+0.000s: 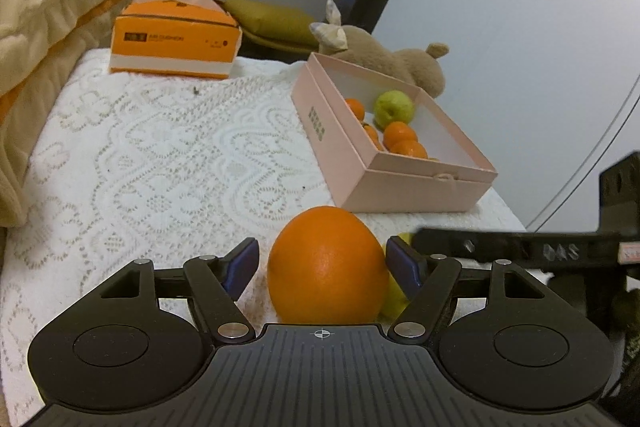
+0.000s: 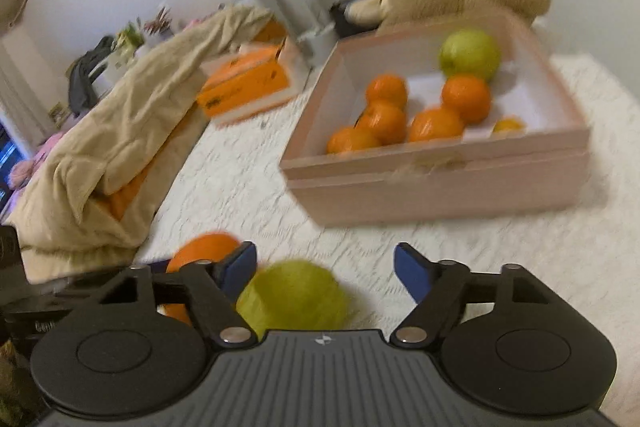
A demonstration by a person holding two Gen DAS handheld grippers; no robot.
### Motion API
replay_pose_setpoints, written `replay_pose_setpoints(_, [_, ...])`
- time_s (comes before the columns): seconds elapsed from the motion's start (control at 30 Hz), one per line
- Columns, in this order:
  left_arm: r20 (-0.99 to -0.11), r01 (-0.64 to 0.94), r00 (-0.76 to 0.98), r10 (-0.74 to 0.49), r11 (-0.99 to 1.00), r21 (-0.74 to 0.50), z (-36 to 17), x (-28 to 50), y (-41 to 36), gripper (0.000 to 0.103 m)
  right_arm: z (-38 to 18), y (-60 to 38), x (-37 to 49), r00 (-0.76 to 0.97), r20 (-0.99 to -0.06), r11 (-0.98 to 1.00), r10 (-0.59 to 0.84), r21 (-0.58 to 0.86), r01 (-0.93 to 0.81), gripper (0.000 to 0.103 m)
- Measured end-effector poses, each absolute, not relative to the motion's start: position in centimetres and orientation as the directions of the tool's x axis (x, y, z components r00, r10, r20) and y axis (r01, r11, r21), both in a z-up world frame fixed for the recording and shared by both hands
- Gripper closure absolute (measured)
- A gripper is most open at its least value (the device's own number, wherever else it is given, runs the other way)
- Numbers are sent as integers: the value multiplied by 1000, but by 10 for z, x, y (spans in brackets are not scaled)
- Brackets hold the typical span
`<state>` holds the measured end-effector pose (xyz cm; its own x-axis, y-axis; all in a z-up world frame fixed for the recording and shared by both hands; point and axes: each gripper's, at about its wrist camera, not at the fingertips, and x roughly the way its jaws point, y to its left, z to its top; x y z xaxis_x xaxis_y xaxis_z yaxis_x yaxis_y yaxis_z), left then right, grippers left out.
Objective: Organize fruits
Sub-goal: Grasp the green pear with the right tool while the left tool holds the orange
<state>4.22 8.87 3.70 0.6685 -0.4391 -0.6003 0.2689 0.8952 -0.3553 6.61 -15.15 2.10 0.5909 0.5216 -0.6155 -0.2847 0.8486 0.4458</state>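
A large orange point(image 1: 326, 265) lies on the white lace cloth between the open jaws of my left gripper point(image 1: 324, 263); the pads stand just off its sides. A yellow-green fruit point(image 1: 394, 301) sits right behind it. In the right wrist view that green fruit point(image 2: 294, 301) lies between the open jaws of my right gripper point(image 2: 324, 267), nearer the left pad, with the orange point(image 2: 200, 255) to its left. A pink box point(image 1: 400, 183) holds several small oranges point(image 1: 400, 139) and a green apple point(image 1: 394, 107); it also shows in the right wrist view point(image 2: 440, 187).
An orange carton point(image 1: 176, 41) stands at the far left of the cloth. A tan blanket point(image 1: 48, 27) is heaped along the left. A plush bear point(image 1: 384, 57) lies behind the pink box. The right gripper's black body point(image 1: 540, 251) reaches in from the right.
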Motion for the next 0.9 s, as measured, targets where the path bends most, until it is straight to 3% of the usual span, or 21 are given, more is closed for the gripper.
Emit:
replay_pose_setpoints(0.1, [-599, 274, 674, -432, 900, -340, 38, 41, 87, 28, 22, -156, 54, 566, -617, 836, 547, 444, -324, 27])
replay_pose_setpoints(0.27, [-605, 282, 673, -426, 904, -323, 36, 43, 81, 24, 23, -163, 26, 536, -641, 835, 549, 391, -388, 19])
replay_pose_setpoints(0.53, [-649, 302, 631, -426, 904, -301, 27, 63, 53, 23, 21, -142, 12, 514, -652, 822, 558, 348, -451, 18])
replay_pose_setpoints(0.7, [-670, 296, 608, -426, 904, -307, 17, 76, 44, 25, 18, -111, 6, 505, -682, 815, 529, 243, -525, 19])
replay_pose_setpoints(0.9, [-662, 294, 602, -447, 895, -336, 17, 74, 55, 26, 18, -86, 2, 536, -703, 820, 467, 118, -560, 32])
